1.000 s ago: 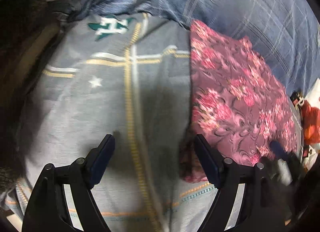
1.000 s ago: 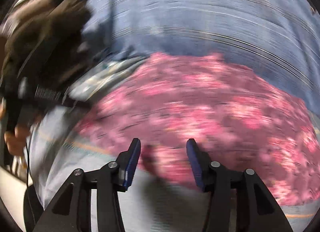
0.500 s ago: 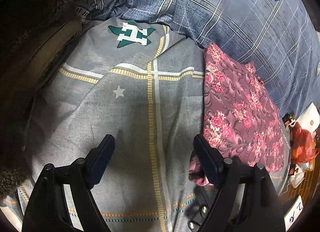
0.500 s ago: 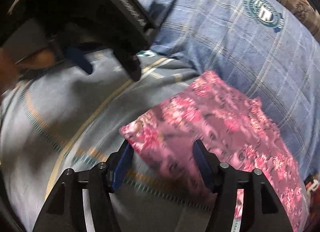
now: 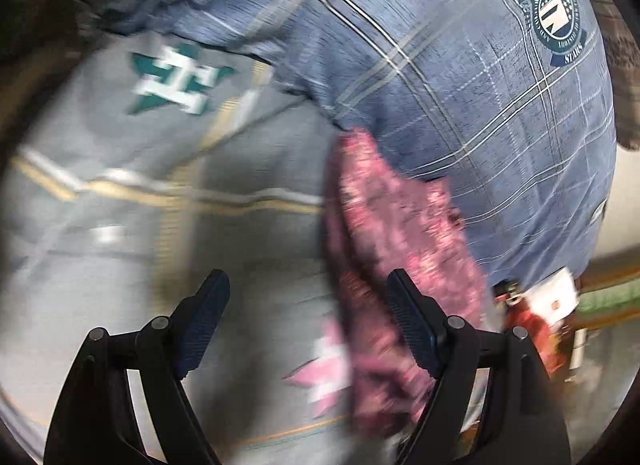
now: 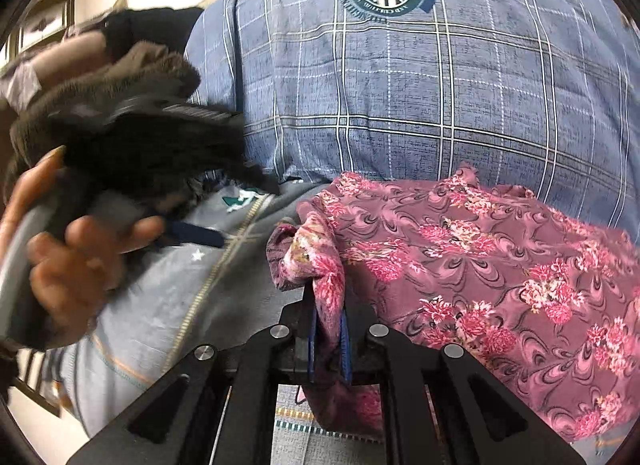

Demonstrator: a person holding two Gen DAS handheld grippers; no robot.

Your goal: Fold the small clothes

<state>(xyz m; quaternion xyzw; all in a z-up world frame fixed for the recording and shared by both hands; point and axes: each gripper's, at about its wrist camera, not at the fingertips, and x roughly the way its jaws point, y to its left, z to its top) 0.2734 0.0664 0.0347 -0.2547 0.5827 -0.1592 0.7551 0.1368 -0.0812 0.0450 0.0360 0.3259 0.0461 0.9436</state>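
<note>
Left wrist view, blurred: the left gripper (image 5: 308, 325) gapes wide, seemingly empty, above the grey striped bedsheet (image 5: 120, 265).

Right wrist view: the right gripper (image 6: 328, 341) has just closed, pinching a corner of the pink floral cloth (image 6: 500, 273) lying against the blue plaid quilt (image 6: 400, 105). A fold is starting; next, carry that corner across.

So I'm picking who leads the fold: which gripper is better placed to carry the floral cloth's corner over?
Right. The right gripper is shut on the floral cloth corner; the left gripper hangs open, holding nothing.
</note>
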